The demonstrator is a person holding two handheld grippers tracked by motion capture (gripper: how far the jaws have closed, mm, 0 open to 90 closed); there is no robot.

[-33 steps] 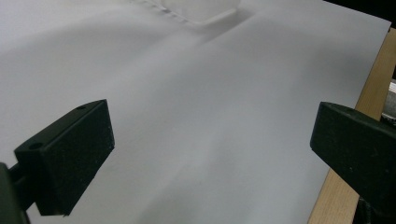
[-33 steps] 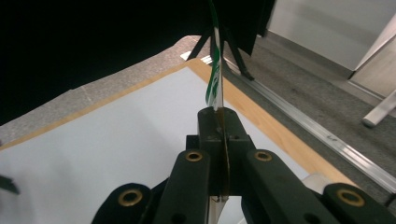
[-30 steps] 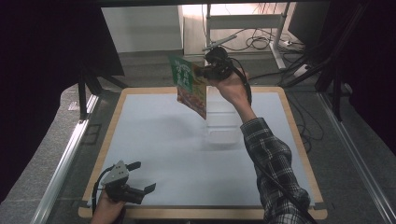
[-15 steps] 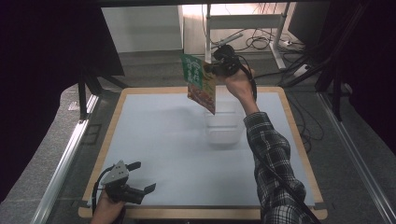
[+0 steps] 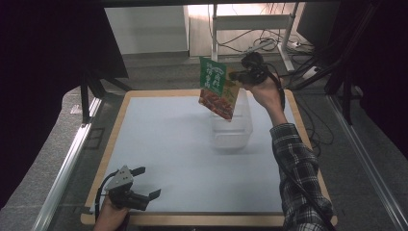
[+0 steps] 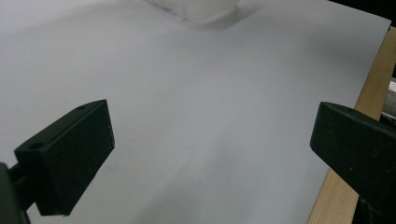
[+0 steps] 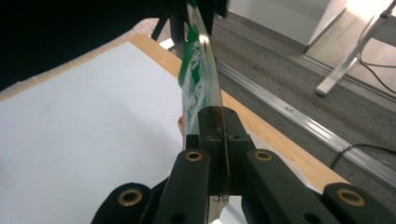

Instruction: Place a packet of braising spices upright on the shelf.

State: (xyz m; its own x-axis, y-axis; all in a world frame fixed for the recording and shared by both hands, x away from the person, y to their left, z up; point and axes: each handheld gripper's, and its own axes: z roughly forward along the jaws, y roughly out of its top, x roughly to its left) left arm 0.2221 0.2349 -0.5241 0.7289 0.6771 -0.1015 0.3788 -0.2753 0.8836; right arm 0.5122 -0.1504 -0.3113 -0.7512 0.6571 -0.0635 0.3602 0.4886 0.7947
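The food pouch (image 5: 217,87) has swung rightward over the clear plastic bin (image 5: 233,129), pinched edge-on by the right gripper (image 5: 239,75); it may slip. The left gripper (image 5: 144,182) rests spread, lower left.

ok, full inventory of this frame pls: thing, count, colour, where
Food pouch: 1, green top with red-orange lower part, held in the air over the clear container, far right of the table.
Clear container: 1, transparent plastic, on the white surface, far right of centre.
Table: 1, white top with a light wooden rim.
Floor cables: several, dark, on the floor beyond the table.
White frame legs: white, beyond the far edge.
Left hand-held gripper: 1, black with a grey plate, near left corner, jaws apart, nothing between them.
Right hand-held gripper: 1, black, raised over the far right, shut on the pouch's edge.
Sleeve: 1, dark plaid, on the right arm.
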